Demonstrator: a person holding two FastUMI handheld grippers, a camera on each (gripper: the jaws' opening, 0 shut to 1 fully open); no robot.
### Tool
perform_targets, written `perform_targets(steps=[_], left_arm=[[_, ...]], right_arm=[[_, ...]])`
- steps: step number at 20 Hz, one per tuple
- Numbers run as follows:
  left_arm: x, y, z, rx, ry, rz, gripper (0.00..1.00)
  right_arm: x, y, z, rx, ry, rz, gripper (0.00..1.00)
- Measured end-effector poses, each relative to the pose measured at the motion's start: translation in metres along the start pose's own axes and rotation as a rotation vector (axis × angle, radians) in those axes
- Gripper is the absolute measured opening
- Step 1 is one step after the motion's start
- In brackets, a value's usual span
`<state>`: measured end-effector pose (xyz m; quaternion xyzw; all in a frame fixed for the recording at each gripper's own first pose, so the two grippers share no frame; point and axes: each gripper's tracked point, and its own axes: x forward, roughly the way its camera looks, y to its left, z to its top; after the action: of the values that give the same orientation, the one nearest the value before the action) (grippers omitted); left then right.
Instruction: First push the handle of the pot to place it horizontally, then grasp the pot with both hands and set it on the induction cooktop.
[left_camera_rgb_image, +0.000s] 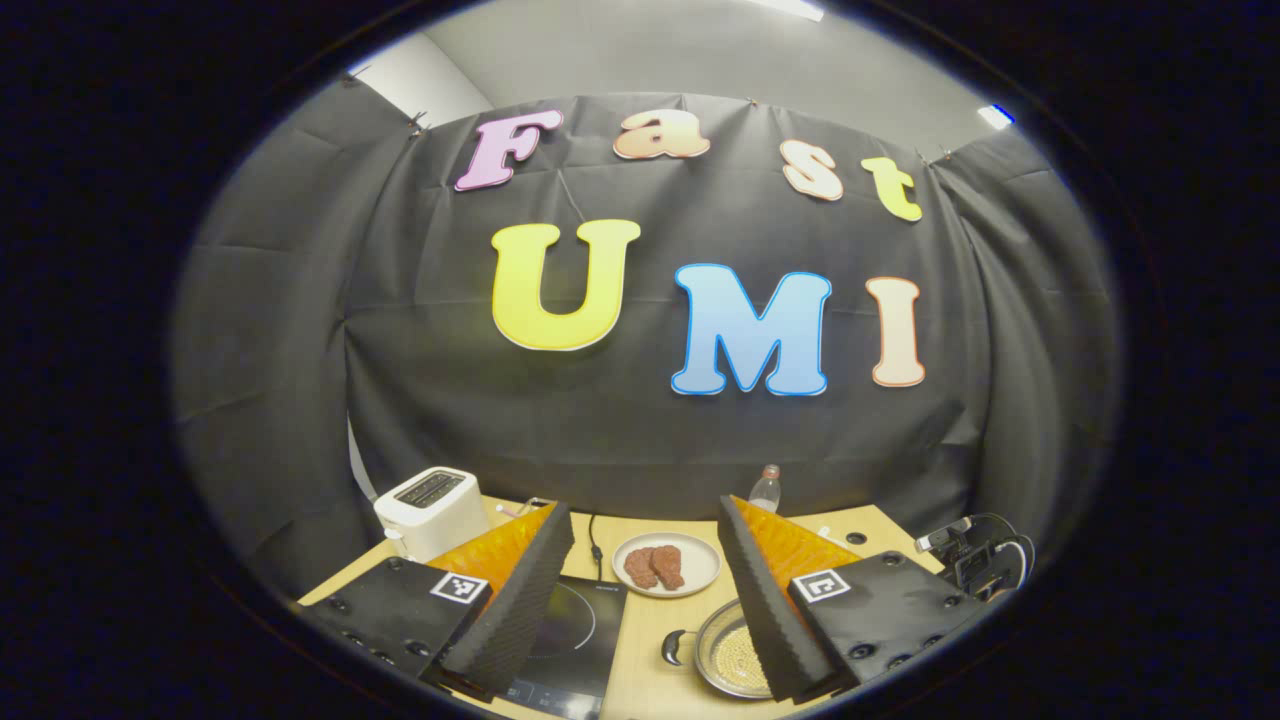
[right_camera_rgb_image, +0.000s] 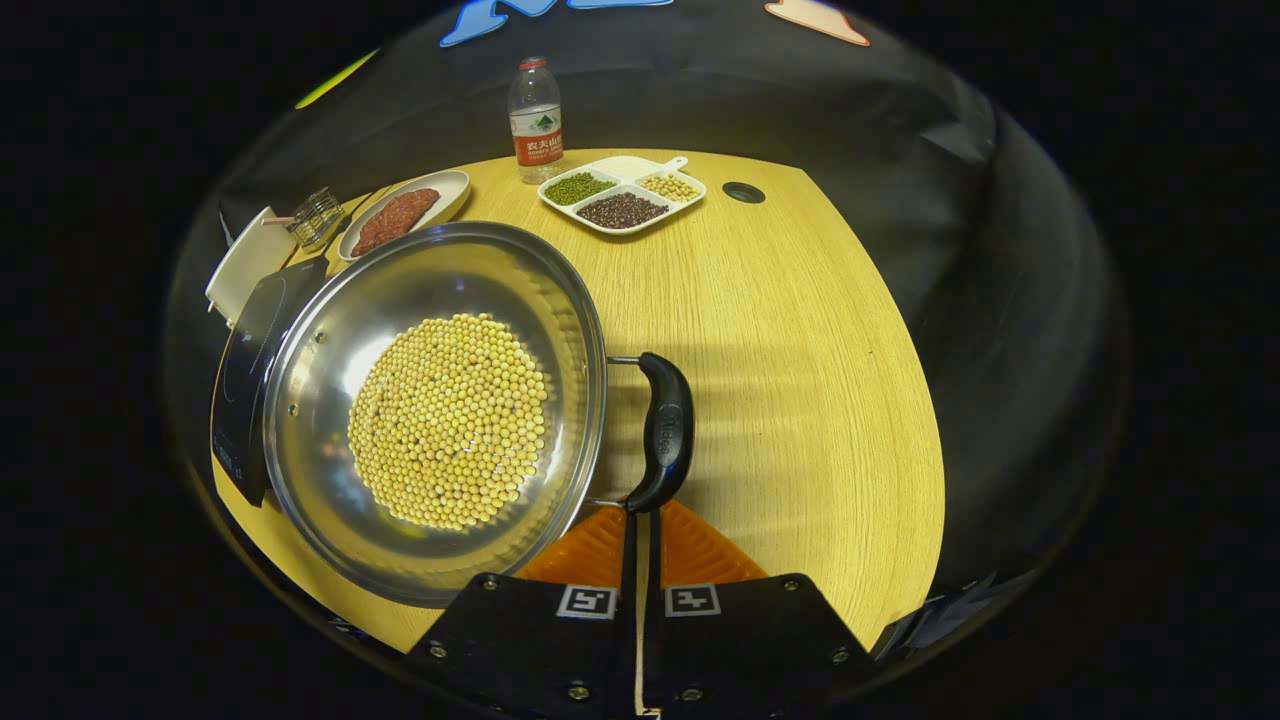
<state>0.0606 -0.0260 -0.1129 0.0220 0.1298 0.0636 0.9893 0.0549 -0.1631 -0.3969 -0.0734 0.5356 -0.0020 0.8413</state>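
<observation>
One pot handle (right_camera_rgb_image: 662, 430) touches the closed right gripper (right_camera_rgb_image: 640, 540) tips.

I am looking over the light wooden table (right_camera_rgb_image: 800, 330), which is carrying a steel pot of yellow beans (right_camera_rgb_image: 440, 410) beside a black induction cooktop (right_camera_rgb_image: 245, 370) near its left edge. A white toaster (left_camera_rgb_image: 432, 510), a plate of reddish meat (right_camera_rgb_image: 400, 215), a plastic water bottle (right_camera_rgb_image: 536, 120) and a divided bean tray (right_camera_rgb_image: 622, 193) are sitting along its far edge.
</observation>
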Motion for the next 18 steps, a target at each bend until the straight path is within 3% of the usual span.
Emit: perform_targets(steps=[4, 10, 17, 18], left_arm=[[-0.006, -0.002, -0.004, -0.003, 0.001, -0.012, 0.95], [-0.024, 0.002, -0.006, -0.004, -0.008, -0.066, 0.95], [-0.052, -0.001, -0.023, -0.021, 0.009, -0.200, 0.95], [-0.054, -0.003, -0.026, -0.023, 0.018, -0.214, 0.95]], right_arm=[[-0.004, -0.001, -0.001, 0.022, -0.017, 0.003, 0.04], [-0.037, -0.015, -0.008, 0.090, -0.093, -0.053, 0.04], [-0.119, 0.004, -0.007, 0.166, -0.328, -0.068, 0.04], [-0.131, 0.007, -0.006, 0.163, -0.367, -0.070, 0.10]])
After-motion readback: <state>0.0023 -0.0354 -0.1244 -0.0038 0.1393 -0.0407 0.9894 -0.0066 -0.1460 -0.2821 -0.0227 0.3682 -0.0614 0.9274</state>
